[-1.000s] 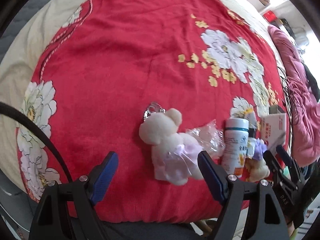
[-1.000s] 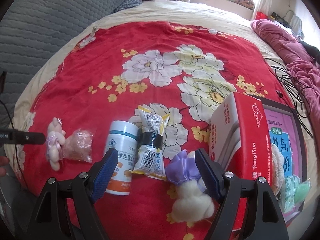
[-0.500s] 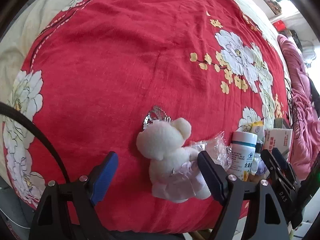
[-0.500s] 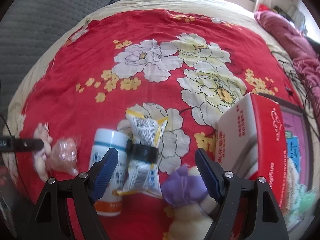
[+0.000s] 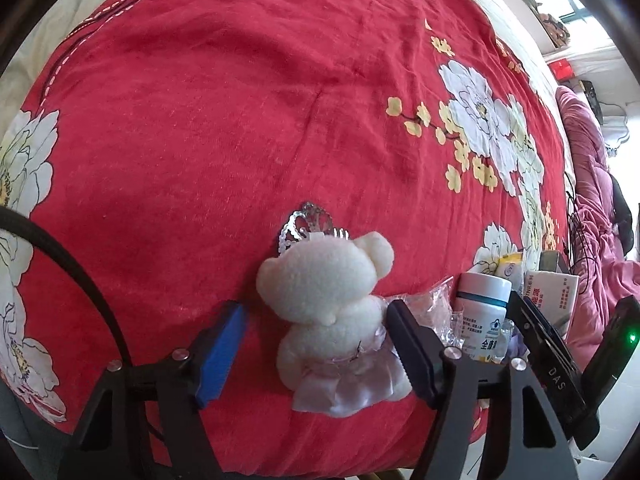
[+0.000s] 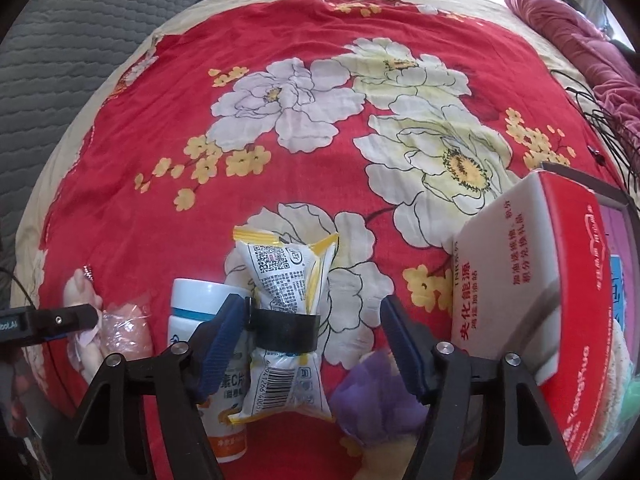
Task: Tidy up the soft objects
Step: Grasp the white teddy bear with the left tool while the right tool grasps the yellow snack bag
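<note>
I have both tools down over the row of things along the near edge of the bed (image 5: 248,92), and I judge this the grasp step: the left tool (image 5: 316,344) is closing around the white plush bear (image 5: 328,312) in its lilac skirt, pads not yet pressing it. The right tool (image 6: 312,340) is closing with the black-banded snack packet (image 6: 286,300) between its fingers, also ungripped, while the purple-dressed plush (image 6: 372,396) lies just right of it. Next I need the pads to seat on the bear's body, not the skirt.
</note>
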